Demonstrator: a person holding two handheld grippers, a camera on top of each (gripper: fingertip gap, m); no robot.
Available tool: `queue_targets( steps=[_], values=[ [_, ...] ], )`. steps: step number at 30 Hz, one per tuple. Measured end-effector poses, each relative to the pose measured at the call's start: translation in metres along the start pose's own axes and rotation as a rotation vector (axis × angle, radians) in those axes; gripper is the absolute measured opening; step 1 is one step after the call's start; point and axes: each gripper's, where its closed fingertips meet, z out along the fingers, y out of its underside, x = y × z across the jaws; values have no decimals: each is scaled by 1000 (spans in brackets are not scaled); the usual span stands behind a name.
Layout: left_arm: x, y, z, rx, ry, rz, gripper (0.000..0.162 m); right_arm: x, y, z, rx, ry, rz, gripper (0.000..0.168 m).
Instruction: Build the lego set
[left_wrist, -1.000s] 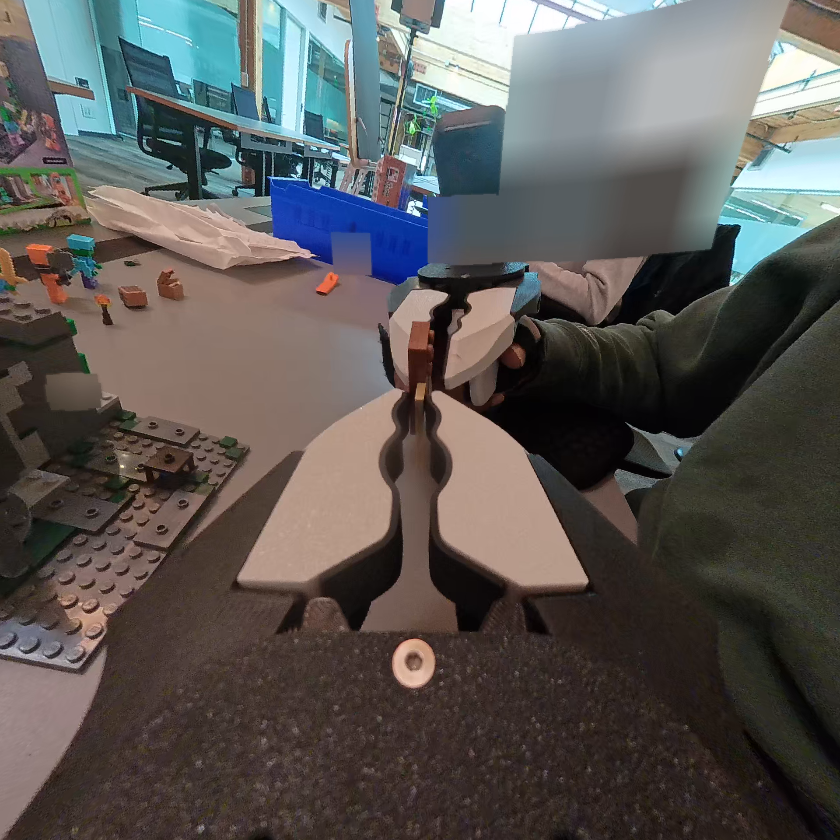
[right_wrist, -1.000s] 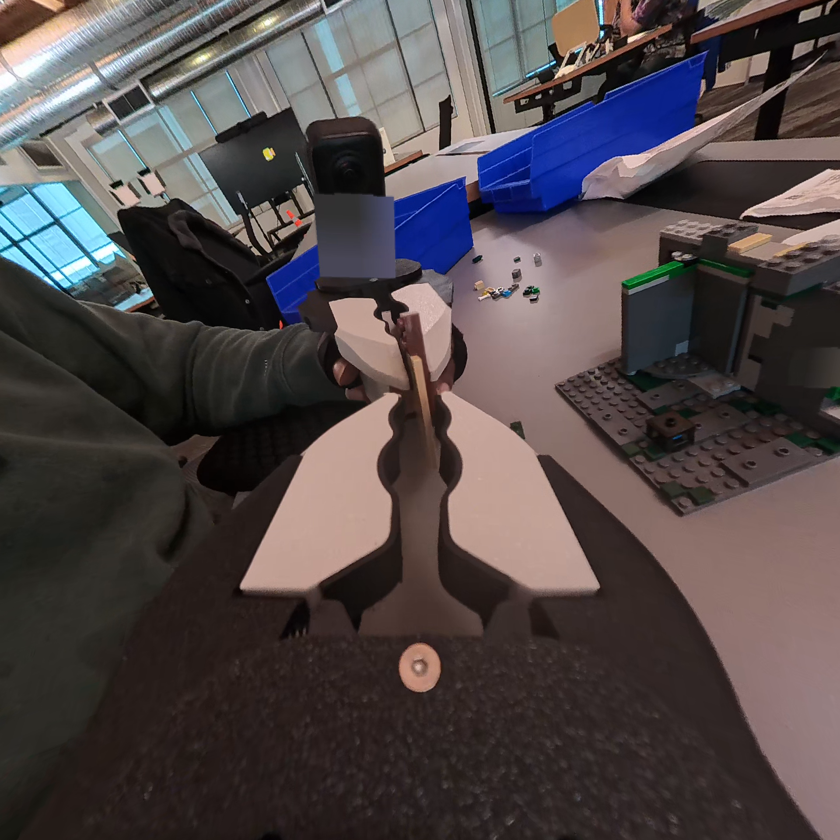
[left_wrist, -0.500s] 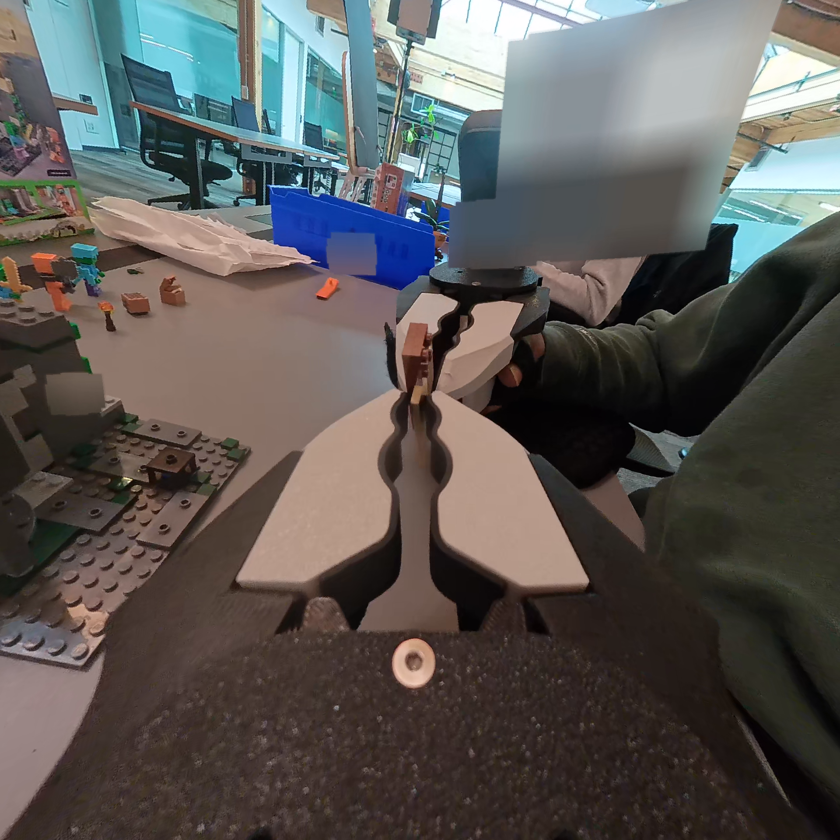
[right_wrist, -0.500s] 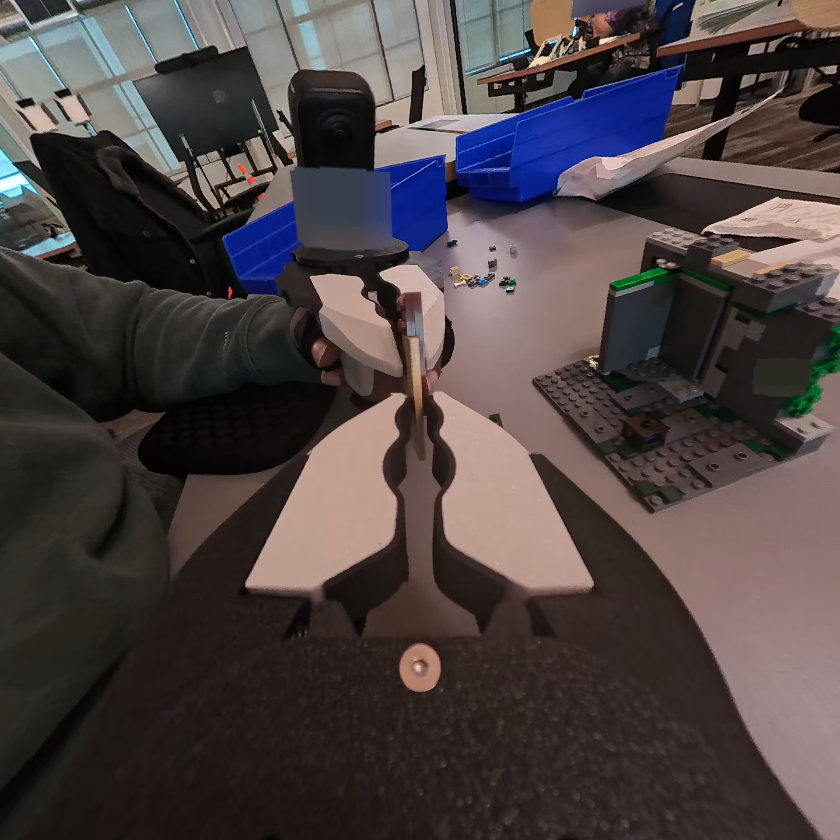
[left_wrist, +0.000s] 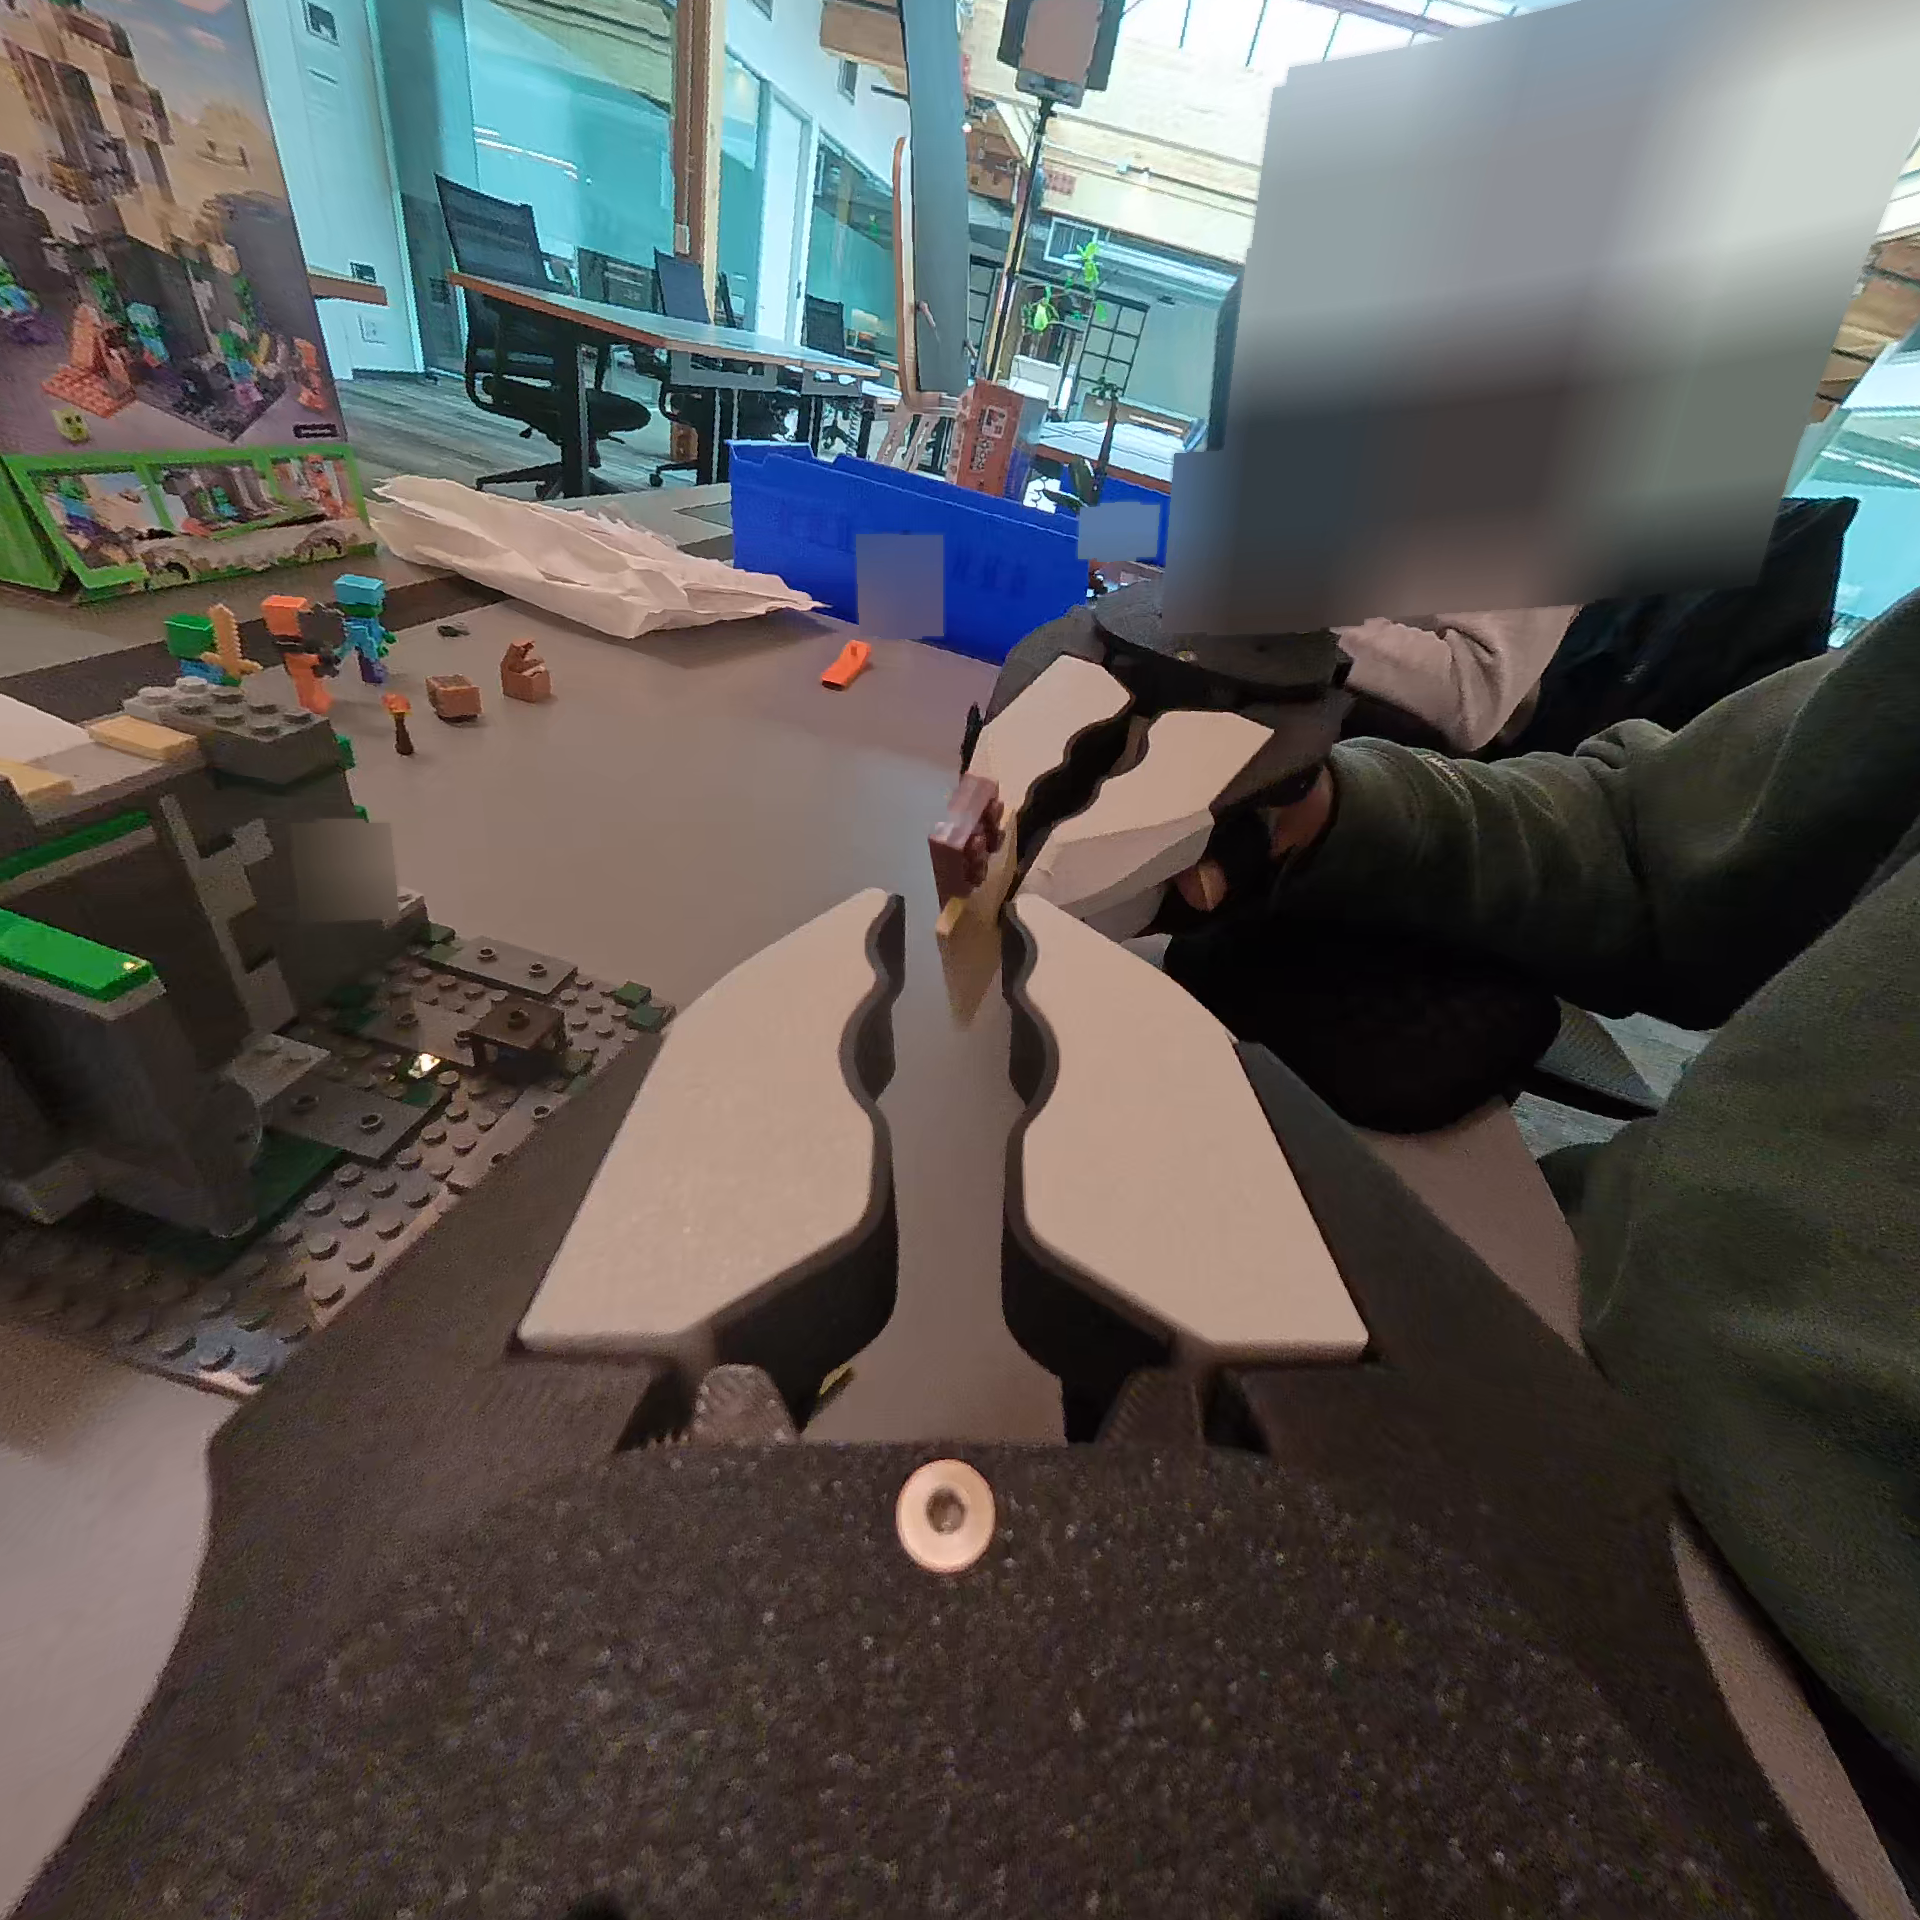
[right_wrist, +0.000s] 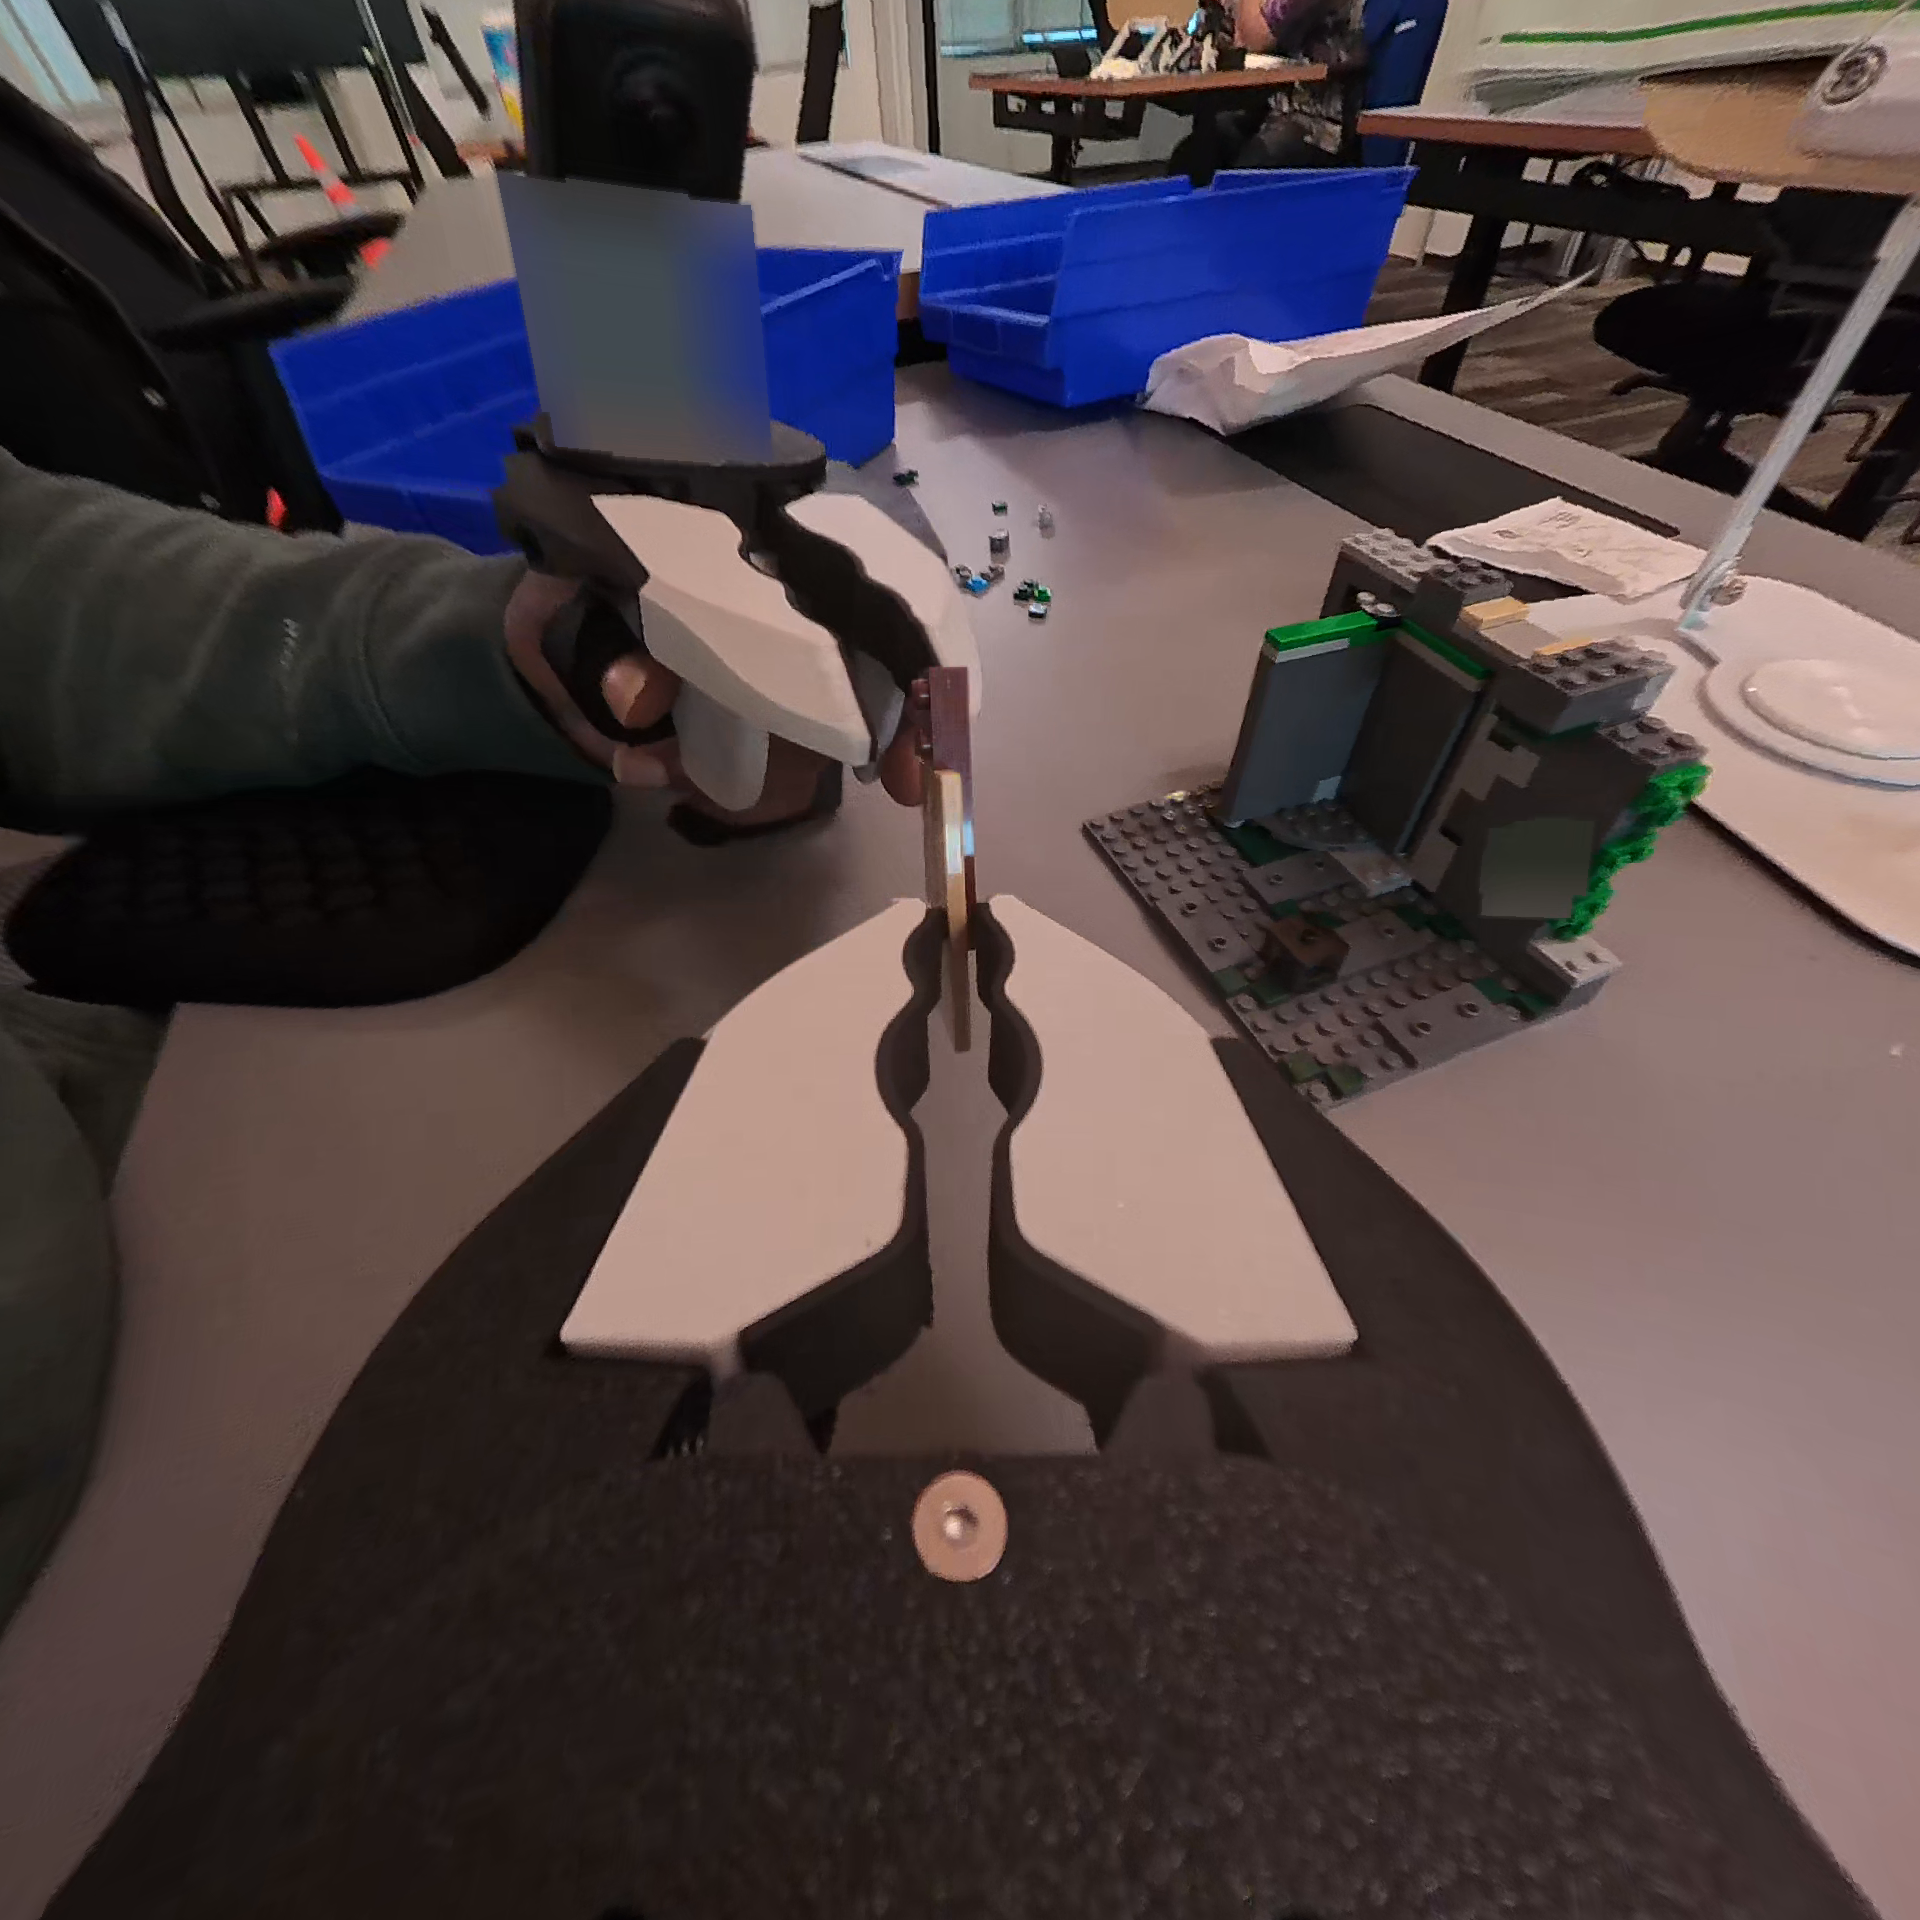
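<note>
A tan plate (left_wrist: 971, 951) with a dark brown piece (left_wrist: 961, 831) on its upper end stands upright between the two grippers. My right gripper (right_wrist: 956, 912) is shut on the tan plate (right_wrist: 948, 831), with the brown piece (right_wrist: 951, 717) above its tips. My left gripper (left_wrist: 954, 906) is open, and the plate stands in its gap close to the right finger. The right gripper (left_wrist: 1023, 868) faces it from beyond. The left gripper (right_wrist: 899, 748) shows with its jaws apart beside the brown piece. The grey and green lego build (left_wrist: 156, 987) stands on a studded baseplate (left_wrist: 416, 1164) at left.
Minifigures (left_wrist: 301, 644), small brown pieces (left_wrist: 457, 696), an orange piece (left_wrist: 845, 665), a white bag (left_wrist: 582, 561), a blue bin (left_wrist: 810, 520) and the set's box (left_wrist: 156, 312) lie beyond. Loose small pieces (right_wrist: 997, 566), blue bins (right_wrist: 1164, 281), an instruction sheet (right_wrist: 1558, 540) and a white lamp base (right_wrist: 1818, 707) surround the build (right_wrist: 1455, 748). Both grippers' tips are close together, under 4 cm apart. Both grippers' tips are roughly 15 cm from the build (right_wrist: 1455, 748). The left camera catches it too, in the left wrist view (left_wrist: 191, 902).
My left gripper has opened and let go of the tan plate. The right gripper keeps hold of it, and both grippers have swung toward the build.
</note>
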Motion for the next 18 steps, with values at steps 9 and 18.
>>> queue_targets(
  steps=[9,18],
  values=[
    [-2,13,4,-77,-12,-35,22,-5,17,9,-113,55,-182,6],
    [3,19,9,-120,1,-32,21,0,27,10,-181,141,-354,6]
  ],
)
